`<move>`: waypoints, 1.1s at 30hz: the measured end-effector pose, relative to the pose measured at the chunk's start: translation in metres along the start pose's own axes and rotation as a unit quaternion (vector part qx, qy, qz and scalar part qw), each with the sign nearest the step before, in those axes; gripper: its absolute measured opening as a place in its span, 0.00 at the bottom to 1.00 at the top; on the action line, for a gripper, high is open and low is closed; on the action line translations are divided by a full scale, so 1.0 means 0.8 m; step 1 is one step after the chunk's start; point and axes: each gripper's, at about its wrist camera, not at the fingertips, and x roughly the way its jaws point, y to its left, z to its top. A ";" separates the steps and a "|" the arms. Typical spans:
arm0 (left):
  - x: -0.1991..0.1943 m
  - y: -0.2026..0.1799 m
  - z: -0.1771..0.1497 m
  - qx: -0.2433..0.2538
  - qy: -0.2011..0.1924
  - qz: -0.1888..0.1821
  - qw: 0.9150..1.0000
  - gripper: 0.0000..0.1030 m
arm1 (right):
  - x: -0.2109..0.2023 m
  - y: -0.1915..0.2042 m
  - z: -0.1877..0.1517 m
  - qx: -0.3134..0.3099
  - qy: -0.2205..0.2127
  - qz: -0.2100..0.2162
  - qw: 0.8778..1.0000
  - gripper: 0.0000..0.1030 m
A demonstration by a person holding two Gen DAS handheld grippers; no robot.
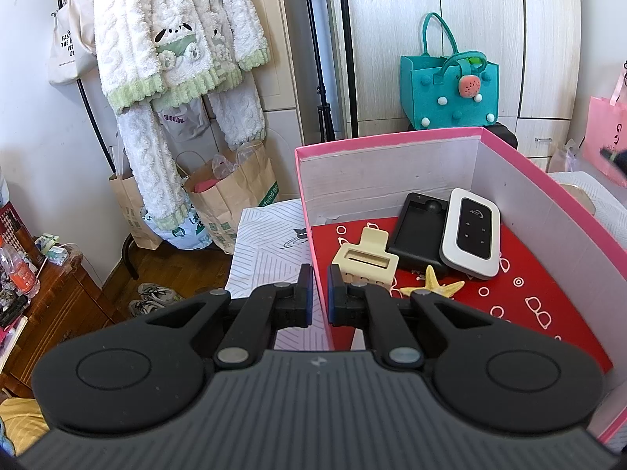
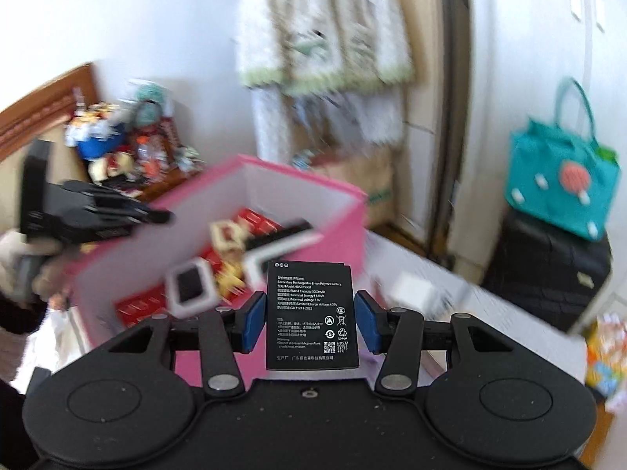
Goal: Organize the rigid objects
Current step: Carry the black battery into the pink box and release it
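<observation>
A pink box (image 1: 392,141) with a red patterned floor holds a white-and-black pocket router (image 1: 470,235), a black back cover (image 1: 419,227), a cream plastic holder (image 1: 366,260) and a yellow starfish (image 1: 431,284). My left gripper (image 1: 320,293) is shut on the box's near left wall. My right gripper (image 2: 311,321) is shut on a black battery (image 2: 311,317) with white print, held upright above and to the right of the box (image 2: 305,180). The right wrist view is motion-blurred; the left gripper (image 2: 98,211) shows there at the box's left.
A teal felt bag (image 1: 450,86) stands behind the box on a dark case. Fluffy white pyjamas (image 1: 176,39) hang at the left over paper bags (image 1: 231,196). A wooden cabinet (image 1: 51,301) with clutter is far left. A pink bag (image 1: 607,133) is at the right.
</observation>
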 end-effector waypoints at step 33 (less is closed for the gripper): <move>-0.046 -0.007 -0.005 0.049 0.121 -0.050 0.990 0.09 | 0.086 0.099 0.031 -0.160 0.080 -0.001 0.984 0.53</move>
